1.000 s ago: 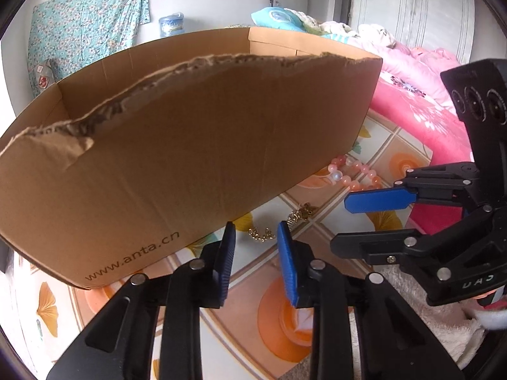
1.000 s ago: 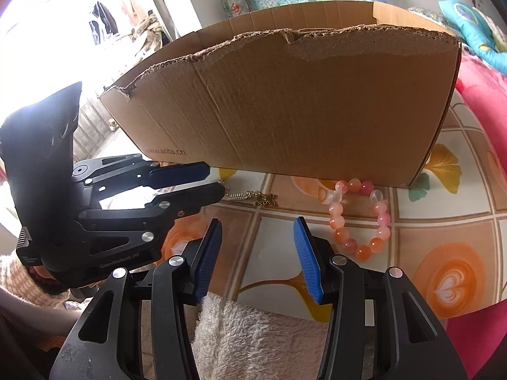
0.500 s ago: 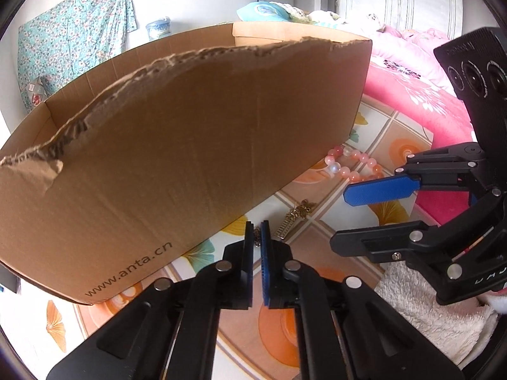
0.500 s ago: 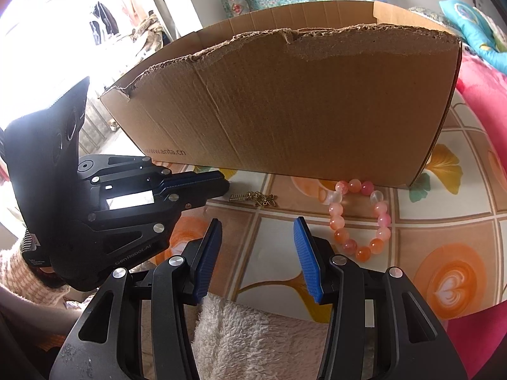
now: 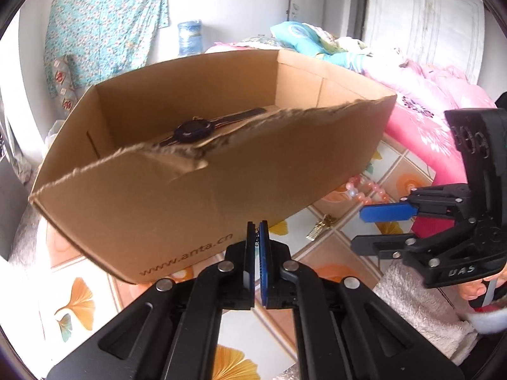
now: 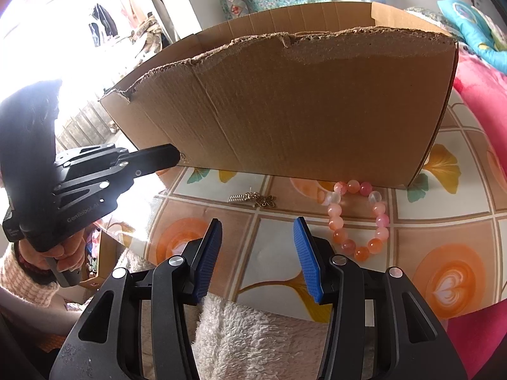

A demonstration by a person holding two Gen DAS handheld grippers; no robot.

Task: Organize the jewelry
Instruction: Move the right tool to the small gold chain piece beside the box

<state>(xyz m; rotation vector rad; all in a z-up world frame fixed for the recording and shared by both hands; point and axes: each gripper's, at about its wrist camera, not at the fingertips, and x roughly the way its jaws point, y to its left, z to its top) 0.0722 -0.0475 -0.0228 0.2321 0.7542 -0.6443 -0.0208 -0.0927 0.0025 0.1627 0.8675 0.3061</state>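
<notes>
The left gripper (image 5: 257, 237) is pinching a thin gold chain (image 5: 258, 232) between pressed-together pads, in front of the cardboard box (image 5: 221, 183). A watch (image 5: 193, 129) is lying inside the box. The right gripper (image 6: 256, 253) is hovering spread and empty; the bead bracelet (image 6: 358, 218) is lying at its one o'clock on the tablecloth (image 6: 443, 221), with a gold charm (image 6: 253, 199) at twelve.

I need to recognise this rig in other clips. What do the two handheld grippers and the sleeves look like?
Both are black, angular linkage frames with silver rivets and ribbed blue pads. The left gripper carries small white lettering on its side and a tall black housing; the right gripper has white letters on its body and round ports on its housing. The sleeve behind the left one is pale pink ribbed knit. No cables show.
</notes>
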